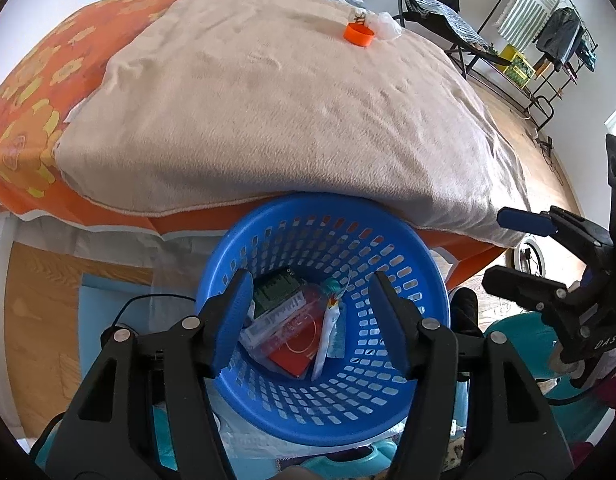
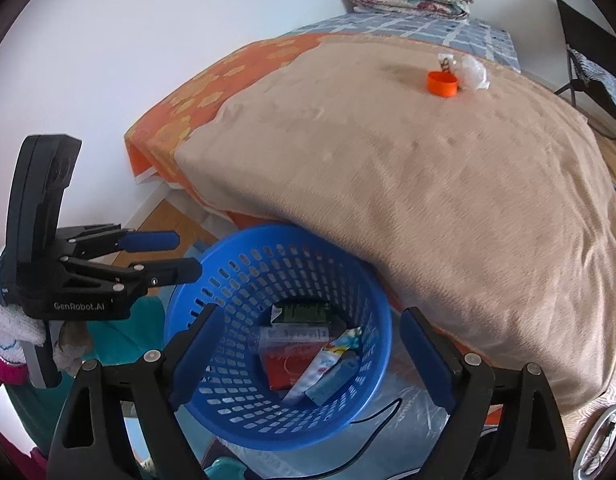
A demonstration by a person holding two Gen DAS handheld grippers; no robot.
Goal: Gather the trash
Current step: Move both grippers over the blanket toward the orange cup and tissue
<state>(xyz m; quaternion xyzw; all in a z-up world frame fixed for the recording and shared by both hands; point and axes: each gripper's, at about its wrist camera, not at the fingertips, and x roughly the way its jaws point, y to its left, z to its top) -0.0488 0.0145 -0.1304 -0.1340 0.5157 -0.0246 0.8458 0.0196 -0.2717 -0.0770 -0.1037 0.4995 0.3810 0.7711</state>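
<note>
Grippers hang side by side over a blue basket (image 1: 328,320), both tipped down toward it. The left gripper (image 1: 312,320) has its jaws spread apart, and nothing is pinched between them. The right gripper (image 2: 312,356) is spread even wider, and it holds nothing too. Each one shows up at the edge of the other's view.

Hands that hold the grippers cannot be seen. Some cloth and a teal thing sit near the bottom of both views, but they are cut off and hard to make out.

The basket stands on the floor, right against the side of a bed (image 1: 68,92). A tan blanket (image 1: 268,120) hangs over the bed's edge and touches the basket's rim. Inside the basket lies a pile of trash: a green packet (image 1: 276,290), a red packet (image 1: 296,356), a clear wrapper with writing (image 1: 268,324) and a thin white wrapper (image 1: 326,336). The words on them are too small to read.

Far off on the blanket sits an orange cap (image 1: 359,35). A crumpled clear wrapper (image 1: 384,26) lies just beside it.
</note>
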